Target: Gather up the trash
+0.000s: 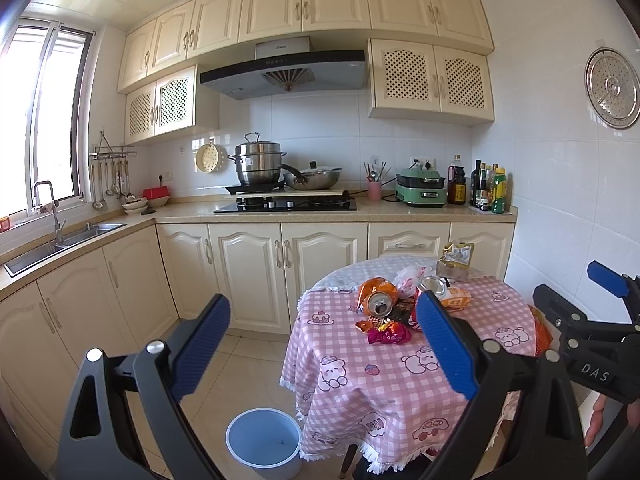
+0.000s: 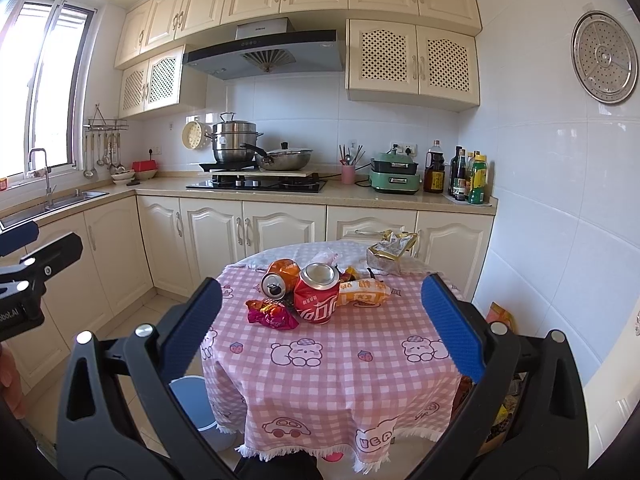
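While we look along the left gripper, its blue pads stand wide apart with nothing between them. Ahead and to its right sits the round table in a pink checked cloth, the trash heaped near its middle: an orange can on its side, a red cola can partly behind our right pad, a magenta wrapper nearest us, an orange snack bag, and a torn gold packet at the far edge. Below, between the pads, stands the blue bin on the floor. Our right gripper shows at the right edge

From the right gripper, likewise spread open and empty, we see the cola can dead ahead, upright and dented, touching the orange can to its left; the magenta wrapper lies just nearer, the snack bag to the right, the gold packet beyond. Our left pad hides most of the bin
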Action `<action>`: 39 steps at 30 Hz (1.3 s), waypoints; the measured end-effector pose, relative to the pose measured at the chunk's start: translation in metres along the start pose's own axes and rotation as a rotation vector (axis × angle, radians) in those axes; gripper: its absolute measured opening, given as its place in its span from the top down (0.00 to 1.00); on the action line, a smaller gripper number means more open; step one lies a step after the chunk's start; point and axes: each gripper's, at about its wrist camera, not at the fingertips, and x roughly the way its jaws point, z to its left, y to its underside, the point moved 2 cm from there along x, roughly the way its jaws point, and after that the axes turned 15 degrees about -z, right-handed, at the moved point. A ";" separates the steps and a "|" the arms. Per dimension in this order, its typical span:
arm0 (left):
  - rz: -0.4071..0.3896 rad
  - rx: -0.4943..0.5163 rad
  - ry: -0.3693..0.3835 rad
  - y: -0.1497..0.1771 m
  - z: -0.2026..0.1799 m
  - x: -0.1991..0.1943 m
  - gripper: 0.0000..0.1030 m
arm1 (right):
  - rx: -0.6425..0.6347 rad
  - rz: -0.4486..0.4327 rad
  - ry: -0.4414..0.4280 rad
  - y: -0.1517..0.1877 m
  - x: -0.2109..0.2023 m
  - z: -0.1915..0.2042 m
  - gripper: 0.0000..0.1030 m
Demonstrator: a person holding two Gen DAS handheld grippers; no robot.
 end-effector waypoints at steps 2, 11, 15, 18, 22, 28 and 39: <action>0.001 0.000 0.001 0.000 0.000 0.000 0.11 | 0.001 0.001 0.000 0.000 -0.001 0.000 0.05; 0.005 0.002 0.001 0.002 0.000 0.001 0.11 | 0.003 0.014 -0.003 0.006 0.001 0.002 0.05; 0.010 0.002 0.002 0.006 0.001 0.002 0.11 | 0.006 0.026 -0.006 0.009 0.003 0.001 0.05; 0.019 0.004 0.002 0.011 0.002 0.005 0.11 | 0.017 0.040 -0.017 0.010 0.006 -0.001 0.05; 0.033 0.006 0.004 0.015 0.001 0.009 0.11 | 0.020 0.053 -0.024 0.010 0.009 -0.003 0.05; 0.050 0.011 -0.004 0.020 0.001 0.014 0.11 | -0.001 0.032 0.018 0.012 0.007 -0.002 0.05; 0.140 0.049 -0.016 0.045 -0.005 0.049 0.11 | 0.012 0.146 0.004 0.039 0.048 -0.010 0.05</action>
